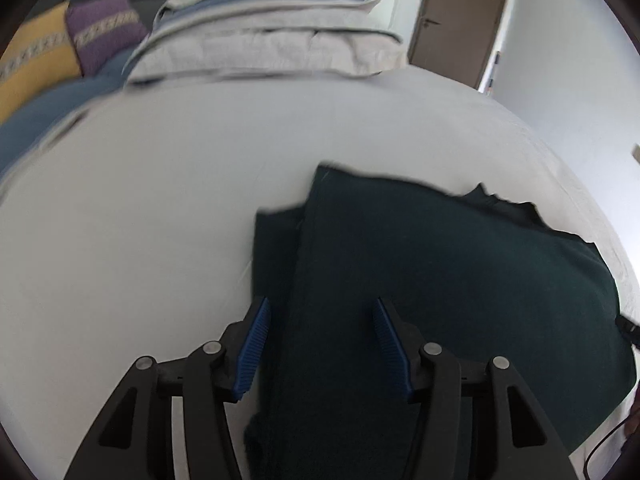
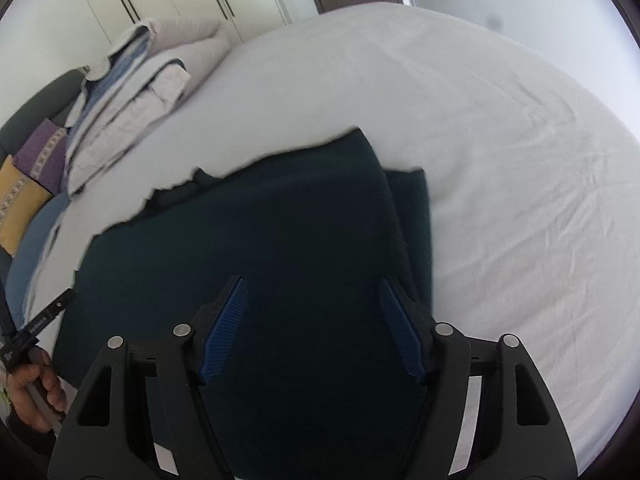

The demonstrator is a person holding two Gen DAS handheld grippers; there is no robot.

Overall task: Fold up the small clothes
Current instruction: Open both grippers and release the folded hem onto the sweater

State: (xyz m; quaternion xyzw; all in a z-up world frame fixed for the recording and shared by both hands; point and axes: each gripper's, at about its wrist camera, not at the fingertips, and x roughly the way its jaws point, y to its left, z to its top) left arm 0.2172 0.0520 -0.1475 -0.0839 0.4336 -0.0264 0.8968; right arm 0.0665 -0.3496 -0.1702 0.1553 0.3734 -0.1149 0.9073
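We see a dark teal garment (image 1: 440, 280) folded double, flat on the white bed (image 1: 160, 200); left claw (image 1: 322, 312) and right claw (image 2: 314, 292) both apart, gripping nothing.

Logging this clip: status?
Left tool open, right tool open, nothing held. Dark garment folded on bed. Nothing in the way.

My left gripper (image 1: 320, 344) is matte black plastic, its two fingers faced with ribbed blue pads (image 1: 256, 348) and pinned by round silver screws (image 1: 212, 347). My right gripper (image 2: 314, 330) is the same build, with pale strips showing through the triangular cut-outs low in the frame. At the lower left of the right wrist view, my hand (image 2: 34, 390) grips a black handle bearing small white lettering, too blurred to read.
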